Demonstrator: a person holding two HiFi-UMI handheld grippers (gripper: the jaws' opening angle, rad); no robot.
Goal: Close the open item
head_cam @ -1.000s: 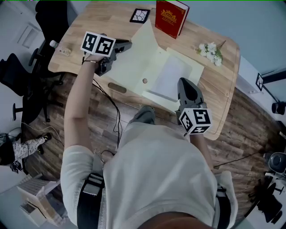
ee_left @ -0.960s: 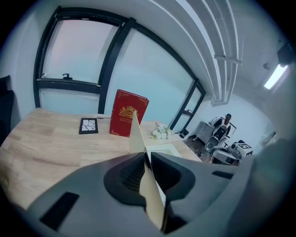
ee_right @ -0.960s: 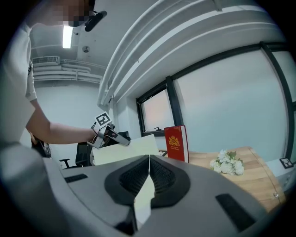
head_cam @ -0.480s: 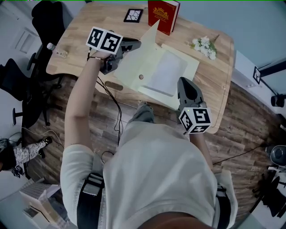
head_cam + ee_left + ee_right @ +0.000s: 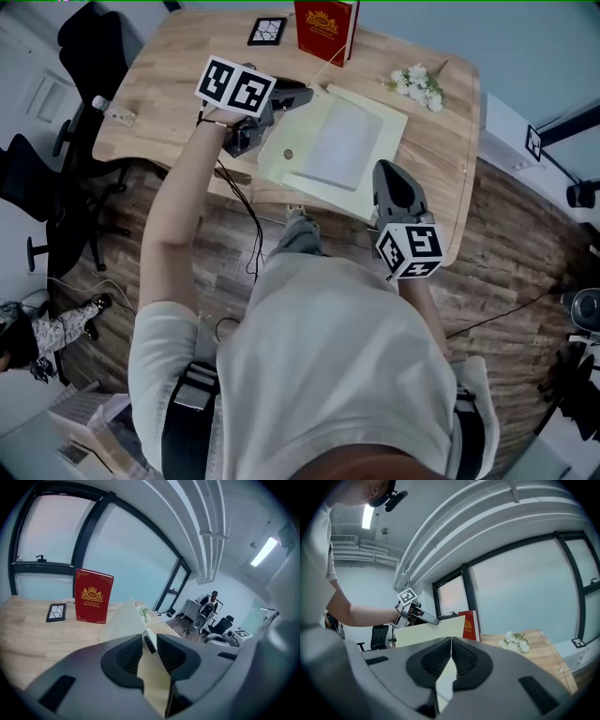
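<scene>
Presently on the wooden table (image 5: pixel 169 75): one cream folder (image 5: pixel 384 141), open, lying near the middle of the top, with a white sheet (image 5: pixel 342 145) flat inside it and a small brown round fastener (image 5: pixel 288 155) near its left side. Folder cover (image 5: pixel 124 620): raised off the table and standing steeply, as the right gripper view shows it, a pale wall in front of the red book (image 5: pixel 469 625). My left gripper (image 5: pixel 150 641): at the top edge of that cover, jaws a little apart and just been opening; the cover's corner stands between the pads and lies against one of them, not squeezed. In the head view it (image 5: pixel 305 96) sits over the folder's left half. My right gripper (image 5: pixel 451 641): jaw tips together, pointing across the folder from its near right edge (image 5: pixel 389 173); pale folder shows in the slot behind the tips, and I cannot tell whether any of it is pinched. Other items, all at the far side of the table: red book with gold crest (image 5: pixel 323 23), standing upright; black coaster with a white cracked pattern (image 5: pixel 267 31), flat, just left of the book; sprig of white flowers (image 5: pixel 412 82), lying to the book's right, apart from the folder. Black office chair (image 5: pixel 94 37) off the table's left end
</scene>
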